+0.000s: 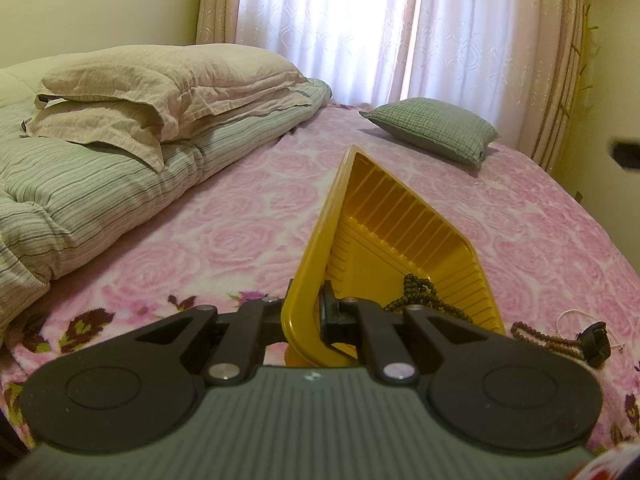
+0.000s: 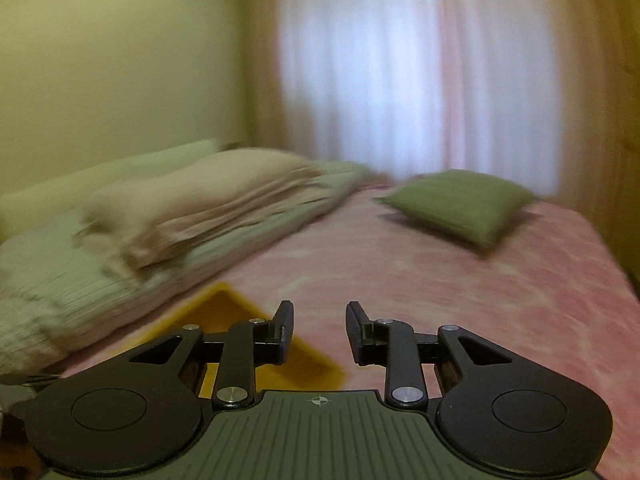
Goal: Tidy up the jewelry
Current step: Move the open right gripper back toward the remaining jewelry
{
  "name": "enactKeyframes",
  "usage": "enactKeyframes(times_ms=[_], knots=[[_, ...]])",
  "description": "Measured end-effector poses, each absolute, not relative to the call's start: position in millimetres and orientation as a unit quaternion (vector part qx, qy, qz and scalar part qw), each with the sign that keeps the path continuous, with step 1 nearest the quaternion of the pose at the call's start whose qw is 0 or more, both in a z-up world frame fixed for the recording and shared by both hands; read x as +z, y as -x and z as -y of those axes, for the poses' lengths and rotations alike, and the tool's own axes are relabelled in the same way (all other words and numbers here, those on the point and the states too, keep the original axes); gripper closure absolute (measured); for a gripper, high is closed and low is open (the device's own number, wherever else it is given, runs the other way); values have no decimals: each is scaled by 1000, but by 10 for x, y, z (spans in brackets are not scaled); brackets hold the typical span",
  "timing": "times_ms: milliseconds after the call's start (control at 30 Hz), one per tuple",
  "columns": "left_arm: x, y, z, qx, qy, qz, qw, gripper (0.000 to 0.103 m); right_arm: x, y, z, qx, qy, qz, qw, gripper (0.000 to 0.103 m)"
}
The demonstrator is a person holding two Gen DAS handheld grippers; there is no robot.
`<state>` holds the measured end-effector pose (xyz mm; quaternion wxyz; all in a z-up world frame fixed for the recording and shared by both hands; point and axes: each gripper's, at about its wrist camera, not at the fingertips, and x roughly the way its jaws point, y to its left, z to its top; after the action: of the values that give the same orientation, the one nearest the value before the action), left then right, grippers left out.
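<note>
Left tongs (image 1: pixel 310 312) clamp the yellow tray's (image 1: pixel 316 248) rim, dark beads (image 1: pixel 416 294) inside.

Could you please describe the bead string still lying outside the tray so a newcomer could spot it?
On the pink rose bedspread, look right of the yellow tray. The brown bead string lies loose there, lighter than the dark beads inside the tray.

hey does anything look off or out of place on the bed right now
Yes. The yellow tray is tipped up steeply, pinched at its rim by the left tongs, with dark beads bunched at its low end. A brown bead string lies outside it on the pink blanket.
</note>
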<state>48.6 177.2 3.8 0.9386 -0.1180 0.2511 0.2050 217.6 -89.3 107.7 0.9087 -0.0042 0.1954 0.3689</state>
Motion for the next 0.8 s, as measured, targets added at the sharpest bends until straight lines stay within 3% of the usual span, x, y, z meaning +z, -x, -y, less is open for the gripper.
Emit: enactKeyframes(times_ms=[400,733,800], knots=[[46,-485,-1782,206,113,-252,939,96,361,-2082,2214,212,-75,-258,939,70],[76,-489,-1775,206,109,-253,939,96,-250,-2031,2209,177,-62,-325,927,70],[75,-490,-1774,206,108,-253,939,96,-317,-2028,2116,183,-56,-330,924,62]])
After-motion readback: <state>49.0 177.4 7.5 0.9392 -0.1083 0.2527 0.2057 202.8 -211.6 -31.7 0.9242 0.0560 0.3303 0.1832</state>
